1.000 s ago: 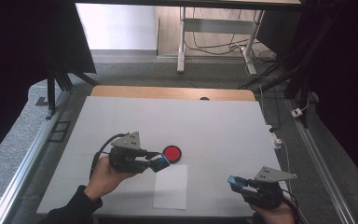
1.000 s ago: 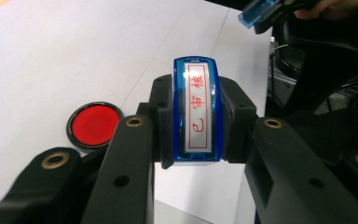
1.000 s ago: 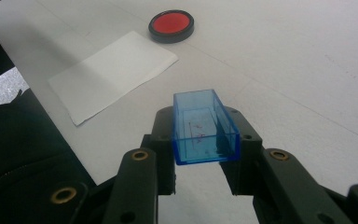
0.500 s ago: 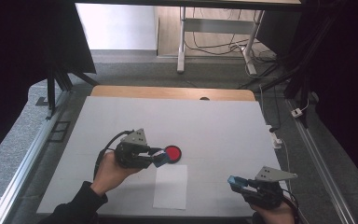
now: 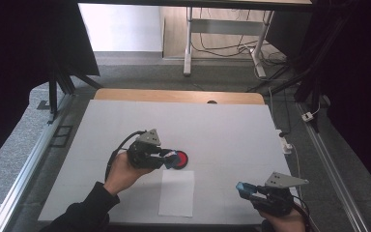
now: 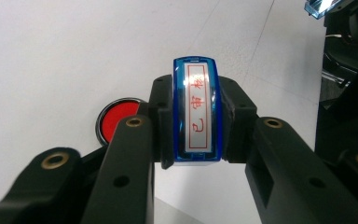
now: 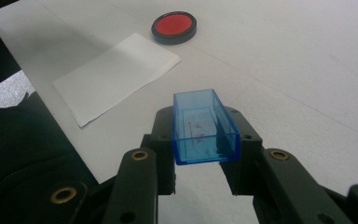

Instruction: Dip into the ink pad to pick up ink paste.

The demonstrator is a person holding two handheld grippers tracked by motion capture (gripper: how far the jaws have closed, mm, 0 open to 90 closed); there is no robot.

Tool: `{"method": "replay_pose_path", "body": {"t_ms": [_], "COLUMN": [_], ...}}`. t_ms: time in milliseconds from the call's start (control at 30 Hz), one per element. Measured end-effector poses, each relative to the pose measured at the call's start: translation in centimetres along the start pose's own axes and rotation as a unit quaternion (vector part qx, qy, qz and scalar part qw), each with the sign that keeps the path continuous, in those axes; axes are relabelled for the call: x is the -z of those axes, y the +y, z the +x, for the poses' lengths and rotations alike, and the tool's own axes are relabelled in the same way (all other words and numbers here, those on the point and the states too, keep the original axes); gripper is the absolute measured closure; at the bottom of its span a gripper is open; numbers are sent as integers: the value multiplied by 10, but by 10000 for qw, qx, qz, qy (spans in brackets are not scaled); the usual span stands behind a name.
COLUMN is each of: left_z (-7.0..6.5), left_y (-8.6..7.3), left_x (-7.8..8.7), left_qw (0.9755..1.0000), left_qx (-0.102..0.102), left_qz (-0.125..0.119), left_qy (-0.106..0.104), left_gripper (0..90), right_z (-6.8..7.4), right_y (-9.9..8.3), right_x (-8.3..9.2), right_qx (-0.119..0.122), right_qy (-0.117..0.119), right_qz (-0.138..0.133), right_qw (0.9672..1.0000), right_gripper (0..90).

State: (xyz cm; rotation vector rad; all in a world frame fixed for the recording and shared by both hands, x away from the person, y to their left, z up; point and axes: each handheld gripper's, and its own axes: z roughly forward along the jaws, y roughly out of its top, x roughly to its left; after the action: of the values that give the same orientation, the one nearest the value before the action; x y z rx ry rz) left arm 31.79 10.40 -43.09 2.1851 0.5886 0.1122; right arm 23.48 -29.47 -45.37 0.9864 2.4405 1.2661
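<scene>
My left gripper [image 5: 168, 159] is shut on a blue stamp [image 6: 196, 112] whose silver label bears red characters. It hovers at the left edge of a round red ink pad [image 5: 180, 158], which the left gripper view shows just beyond the jaws [image 6: 115, 122]. My right gripper [image 5: 246, 189], near the table's front right, is shut on a clear blue rectangular cap [image 7: 204, 126] with its hollow side up. In front of the pad lies a white sheet of paper [image 5: 177, 192], and the right gripper view shows the paper [image 7: 116, 74] and the ink pad [image 7: 174, 25] farther off.
The white tabletop [image 5: 222, 125] has a wooden strip [image 5: 174, 95] along its far edge. A white plug and cable [image 5: 286, 143] lie at the right edge. Metal rails run down both sides.
My left hand has moved right and slightly away with the stamp, up to the ink pad's left edge. The right gripper has stayed put with the cap.
</scene>
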Motion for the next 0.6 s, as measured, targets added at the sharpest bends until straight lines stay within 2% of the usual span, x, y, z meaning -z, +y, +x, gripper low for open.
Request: {"method": "replay_pose_path", "body": {"t_ms": [200, 400, 600], "left_z": [4, 11, 17], "left_y": [3, 6, 11], "left_x": [-9, -17, -27], "left_qw": [9999, 9999, 9996], "left_qx": [-49, 31, 69], "left_qz": [101, 88, 188], "left_qy": [42, 88, 181], "left_gripper": [700, 700, 700], "right_z": [0, 0, 0], "right_y": [0, 0, 0], "right_x": [0, 0, -1], "right_qx": [5, 2, 21], "right_qy": [9, 29, 32], "right_qz": [11, 11, 26], "right_qw": [10000, 10000, 10000], "right_gripper": [687, 686, 687]}}
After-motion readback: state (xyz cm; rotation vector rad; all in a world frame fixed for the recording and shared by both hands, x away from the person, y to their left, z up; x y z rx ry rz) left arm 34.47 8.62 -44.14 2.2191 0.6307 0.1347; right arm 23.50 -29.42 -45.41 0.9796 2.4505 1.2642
